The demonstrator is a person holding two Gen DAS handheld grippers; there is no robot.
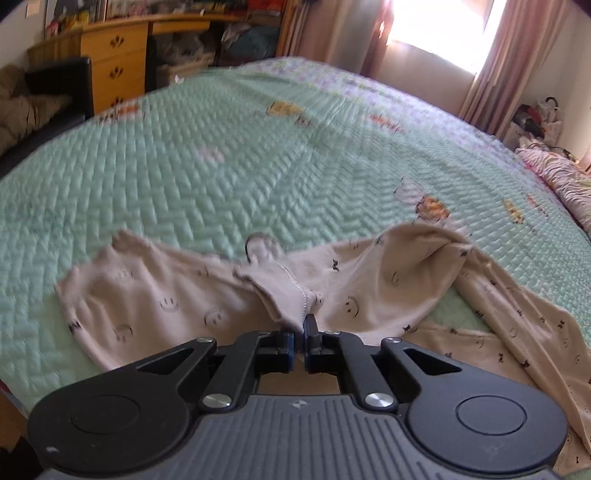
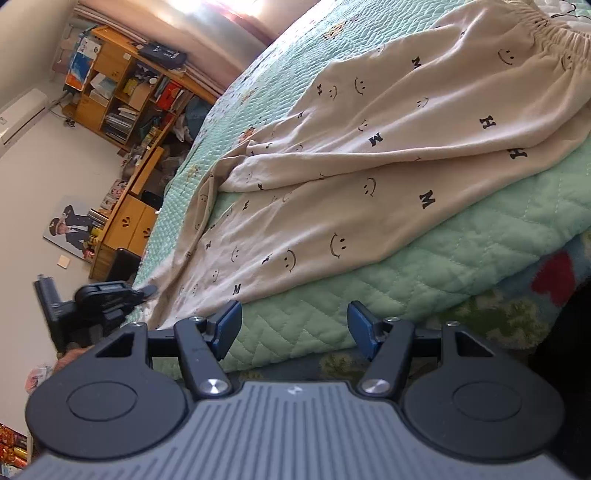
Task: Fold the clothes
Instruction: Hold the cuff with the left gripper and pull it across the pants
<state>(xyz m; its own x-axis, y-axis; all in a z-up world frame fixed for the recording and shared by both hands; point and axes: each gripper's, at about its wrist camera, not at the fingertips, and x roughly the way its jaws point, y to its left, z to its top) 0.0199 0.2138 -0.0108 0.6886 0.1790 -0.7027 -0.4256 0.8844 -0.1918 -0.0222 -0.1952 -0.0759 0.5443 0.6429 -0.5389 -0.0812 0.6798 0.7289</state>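
Cream trousers [image 1: 147,295] printed with smiley faces and letters lie crumpled across the near part of a green quilted bed [image 1: 221,166]. My left gripper [image 1: 303,328] is shut on a stitched hem of the trousers and holds that fold lifted off the quilt. In the right wrist view the trousers [image 2: 369,147] stretch from the elastic waistband [image 2: 554,33] at top right down toward the left gripper [image 2: 110,295] at the lower left. My right gripper [image 2: 293,321] hangs open at the bed's side edge, just short of the near trouser leg, with nothing between its blue pads.
A wooden desk with drawers [image 1: 114,70] and a dark chair [image 1: 59,88] stand beyond the bed. Curtains and a bright window [image 1: 436,33] are at the back. Pink bedding [image 1: 561,177] lies at the right. A shelf unit [image 2: 122,96] fills the wall; a patterned blanket [image 2: 535,288] hangs below the quilt.
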